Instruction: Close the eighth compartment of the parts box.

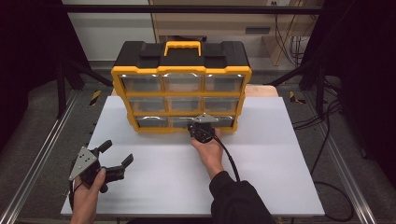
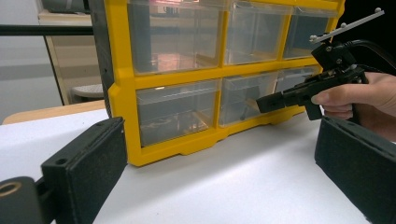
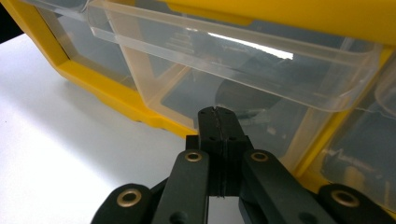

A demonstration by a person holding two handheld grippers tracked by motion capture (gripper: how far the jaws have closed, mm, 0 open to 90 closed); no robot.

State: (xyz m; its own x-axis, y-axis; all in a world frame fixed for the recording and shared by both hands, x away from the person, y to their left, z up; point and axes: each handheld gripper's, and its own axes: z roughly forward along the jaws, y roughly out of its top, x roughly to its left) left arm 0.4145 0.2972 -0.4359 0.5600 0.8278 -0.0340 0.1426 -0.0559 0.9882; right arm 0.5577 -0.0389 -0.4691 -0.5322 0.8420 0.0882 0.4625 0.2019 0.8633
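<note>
At the near left of the white table, the left gripper is held with its jaws spread wide, nothing between them. Farther in, the right gripper is held with jaws pressed together against the bottom middle drawer of the yellow 9-drawer organizer.

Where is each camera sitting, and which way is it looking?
High view: sits above the person's side, looking forward and down on the white table and the yellow drawer box; both forearms and hands show.
Left tongs view: rides the left tongs, looking past their wide-open jaws at the box front; the other hand shows.
Right tongs view: rides the right tongs, jaws pressed together, close up at a bottom clear drawer.
Shared: the high view and left tongs view both show the right tongs at the bottom middle drawer.
</note>
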